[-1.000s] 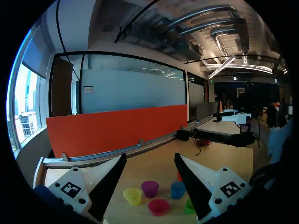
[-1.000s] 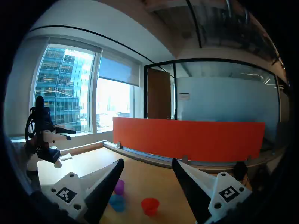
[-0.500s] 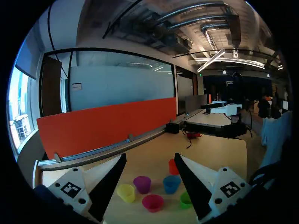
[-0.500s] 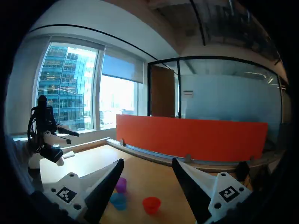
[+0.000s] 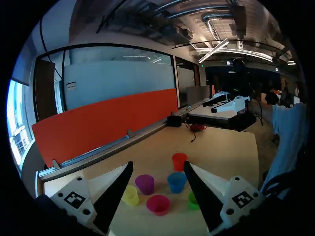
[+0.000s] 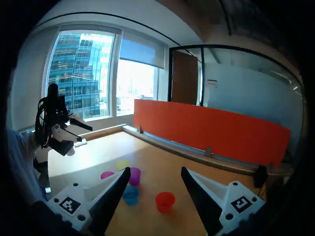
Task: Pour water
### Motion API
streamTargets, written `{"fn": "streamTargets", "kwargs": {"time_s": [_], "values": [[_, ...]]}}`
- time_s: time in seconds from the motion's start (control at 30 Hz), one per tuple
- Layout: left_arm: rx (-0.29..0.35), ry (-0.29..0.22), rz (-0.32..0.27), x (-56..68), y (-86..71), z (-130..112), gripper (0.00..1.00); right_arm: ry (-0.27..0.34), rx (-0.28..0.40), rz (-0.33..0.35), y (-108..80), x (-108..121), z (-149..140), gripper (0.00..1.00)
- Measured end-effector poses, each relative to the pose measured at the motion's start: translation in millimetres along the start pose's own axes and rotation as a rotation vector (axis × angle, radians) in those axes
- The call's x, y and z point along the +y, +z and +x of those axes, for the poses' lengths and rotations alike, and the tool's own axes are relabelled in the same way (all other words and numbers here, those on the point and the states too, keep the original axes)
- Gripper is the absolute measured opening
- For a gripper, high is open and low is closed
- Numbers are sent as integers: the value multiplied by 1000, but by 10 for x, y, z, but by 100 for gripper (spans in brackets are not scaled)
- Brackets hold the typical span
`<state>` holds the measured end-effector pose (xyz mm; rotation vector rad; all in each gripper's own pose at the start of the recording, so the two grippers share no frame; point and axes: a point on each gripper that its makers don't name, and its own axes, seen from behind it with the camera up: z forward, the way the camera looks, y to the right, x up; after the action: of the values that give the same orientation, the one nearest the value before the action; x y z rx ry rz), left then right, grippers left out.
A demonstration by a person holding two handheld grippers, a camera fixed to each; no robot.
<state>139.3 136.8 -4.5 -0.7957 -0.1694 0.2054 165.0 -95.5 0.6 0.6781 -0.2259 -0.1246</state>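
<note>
Left gripper view, left gripper (image 5: 157, 163) wide open and empty over a wooden table (image 5: 220, 145), red cup (image 5: 179, 160), blue cup (image 5: 176, 181), purple cup (image 5: 145, 183), yellow cup (image 5: 130, 195) and pink cup (image 5: 158, 204) clustered between its fingers, seemingly a green cup (image 5: 192, 201) half behind one finger, right gripper view, right gripper (image 6: 155, 169) equally agape, holding nothing

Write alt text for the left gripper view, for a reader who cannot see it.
The open left gripper hovers above a wooden table, its white fingers framing six small cups: yellow, purple, pink, blue, red and green. An orange partition runs along the table's far side.
</note>
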Motion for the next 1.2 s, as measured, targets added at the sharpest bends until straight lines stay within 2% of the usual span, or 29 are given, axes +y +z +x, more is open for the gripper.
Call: {"fn": "streamTargets", "kwargs": {"time_s": [0.27,0.6,1.2], "values": [[-39,0,-52,149,76,-172,95,-13,-54,45,51,-92,-162,100],[-90,26,-100,339,183,-426,95,-12,-111,85,88,-132,-406,100],[-154,12,-167,604,358,-931,96,-16,-168,103,200,-146,-722,100]]}}
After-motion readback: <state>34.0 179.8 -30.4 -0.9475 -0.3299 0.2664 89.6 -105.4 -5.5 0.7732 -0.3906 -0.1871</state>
